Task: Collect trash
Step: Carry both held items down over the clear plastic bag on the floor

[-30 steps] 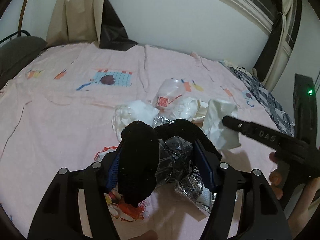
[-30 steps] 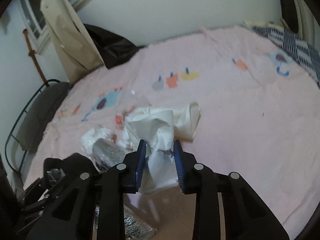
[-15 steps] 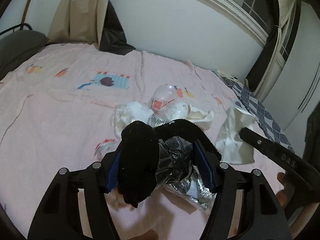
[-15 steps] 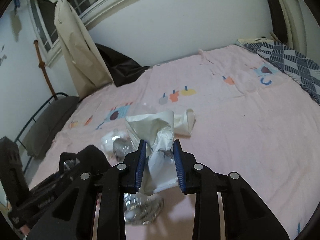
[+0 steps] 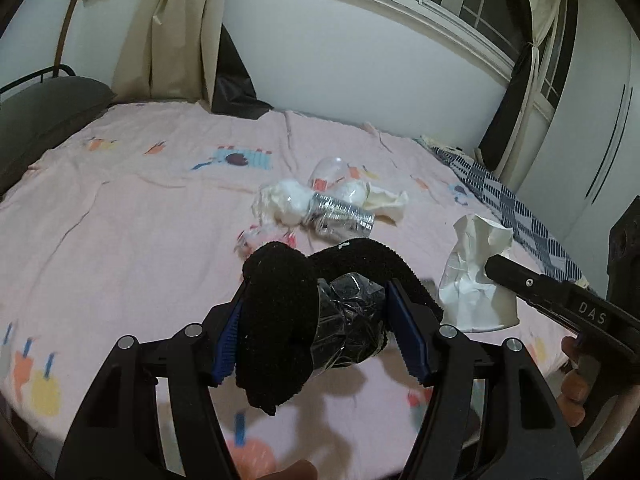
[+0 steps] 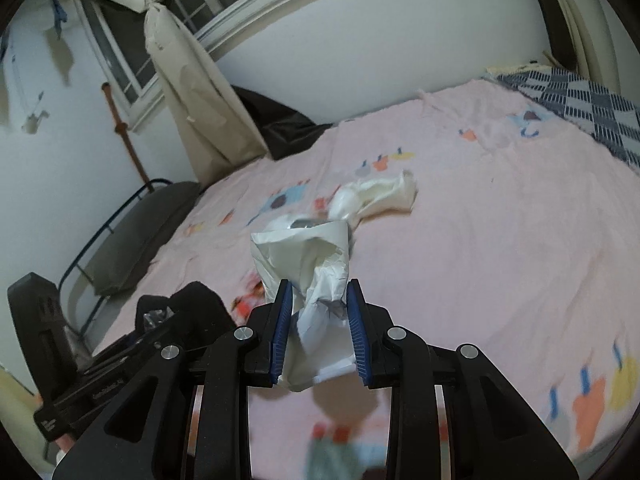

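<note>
My left gripper (image 5: 316,304) is shut on a bundle of black sock (image 5: 280,320) and crumpled clear plastic (image 5: 352,316), held above the pink bedsheet (image 5: 120,240). In the right wrist view my right gripper (image 6: 318,300) is shut on a crumpled white paper (image 6: 312,272); that paper (image 5: 476,276) also shows at the right of the left wrist view. More trash lies mid-bed: a silver foil wrapper (image 5: 340,216), white tissue wads (image 5: 280,200), a clear plastic cup (image 5: 330,170) and a cream wrapper (image 6: 384,196).
A grey pillow (image 6: 136,236) and a metal bed frame sit at the bed's left end. Beige curtain (image 5: 176,28) and a dark bag (image 5: 236,92) stand by the far wall. A blue checked cloth (image 6: 576,108) lies at the right edge. A person's fingers (image 5: 572,384) hold the right gripper's handle.
Both grippers pulled back and up from the trash pile, keeping their loads. The pile now lies farther away on the bed, and more of the window and wall shows.
</note>
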Motion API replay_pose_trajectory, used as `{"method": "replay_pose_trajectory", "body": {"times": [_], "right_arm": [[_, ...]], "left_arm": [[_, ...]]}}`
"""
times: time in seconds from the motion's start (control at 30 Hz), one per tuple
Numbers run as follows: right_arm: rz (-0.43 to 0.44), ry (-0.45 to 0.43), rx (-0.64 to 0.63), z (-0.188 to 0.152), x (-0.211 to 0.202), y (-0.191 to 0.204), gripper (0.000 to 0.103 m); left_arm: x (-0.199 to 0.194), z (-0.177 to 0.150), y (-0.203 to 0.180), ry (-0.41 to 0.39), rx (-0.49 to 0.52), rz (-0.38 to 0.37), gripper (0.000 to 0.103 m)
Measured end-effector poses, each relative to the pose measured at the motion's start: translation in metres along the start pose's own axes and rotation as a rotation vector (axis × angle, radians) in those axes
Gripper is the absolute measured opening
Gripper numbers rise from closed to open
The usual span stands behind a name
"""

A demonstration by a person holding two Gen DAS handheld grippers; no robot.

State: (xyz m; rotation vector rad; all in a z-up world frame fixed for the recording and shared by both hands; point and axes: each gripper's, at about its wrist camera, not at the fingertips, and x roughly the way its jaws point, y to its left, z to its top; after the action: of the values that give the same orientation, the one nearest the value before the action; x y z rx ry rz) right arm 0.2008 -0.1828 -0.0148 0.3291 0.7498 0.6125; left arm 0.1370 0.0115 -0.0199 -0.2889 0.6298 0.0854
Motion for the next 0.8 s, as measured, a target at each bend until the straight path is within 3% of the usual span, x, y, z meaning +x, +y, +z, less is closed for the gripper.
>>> {"method": "replay_pose_trajectory", "body": {"times": [0.53,0.67,0.8], "right_arm": [[0.034,0.099,-0.108,-0.061,-0.064,0.028,0.026],[0.035,0.14,-0.125,-0.073,-0.074,0.027,0.026],[0.04,0.177,-0.135,-0.084,-0.076,0.026,0.026]], "left_arm": [[-0.062,-0.047,-0.002,0.019,0.037,-0.032,0.066],[-0.069,-0.056,-0.007,0.038,0.087,-0.01,0.066],[-0.074,-0.063,0.001,0.058,0.075,0.008,0.066]]}}
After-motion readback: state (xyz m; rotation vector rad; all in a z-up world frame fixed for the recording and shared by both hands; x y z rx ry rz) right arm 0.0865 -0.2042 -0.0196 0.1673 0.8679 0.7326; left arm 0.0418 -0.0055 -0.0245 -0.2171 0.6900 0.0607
